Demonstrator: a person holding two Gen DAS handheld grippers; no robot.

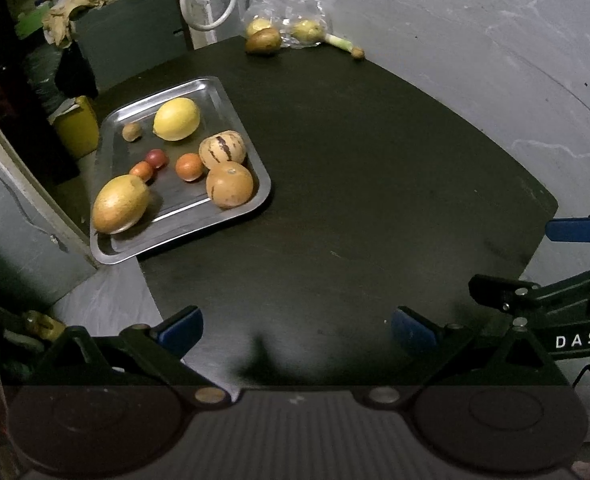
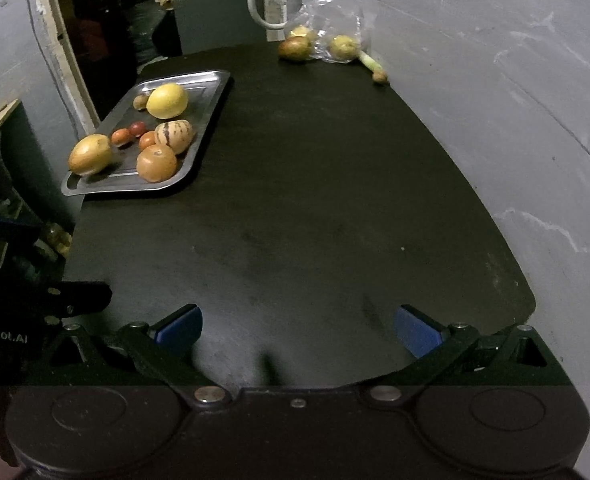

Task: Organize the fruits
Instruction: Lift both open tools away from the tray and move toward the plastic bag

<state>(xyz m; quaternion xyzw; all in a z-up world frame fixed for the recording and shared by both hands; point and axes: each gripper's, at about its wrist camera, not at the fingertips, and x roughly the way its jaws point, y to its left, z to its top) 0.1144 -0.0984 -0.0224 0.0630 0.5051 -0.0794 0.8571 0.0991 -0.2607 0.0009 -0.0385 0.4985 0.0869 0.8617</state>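
Both of my tools sit low at the near edge of the dark desk (image 2: 295,208), blue pads spread wide with nothing between them: the left tool (image 1: 297,330) and the right tool (image 2: 299,330) are both empty. From the left one I can see the right tool's frame just off to my right, so the two hang side by side. Farther out and to the left lies the steel tray (image 1: 231,120), already carrying a mango (image 1: 121,203), an orange (image 1: 229,184), a striped melon-like fruit (image 1: 223,148), a lemon (image 1: 176,119) and a few small fruits. Farthest of all, at the back edge near the wall, is what I judge is left to sort: a brownish pear (image 2: 294,48) lying on the bare desk, touching a clear plastic bag (image 2: 331,16) that holds more yellow-green fruit. That pear lies nearly straight ahead of my right tool and a little right of centre from my left, its long axis running roughly across my view, so the right tool looks better placed for the reach.
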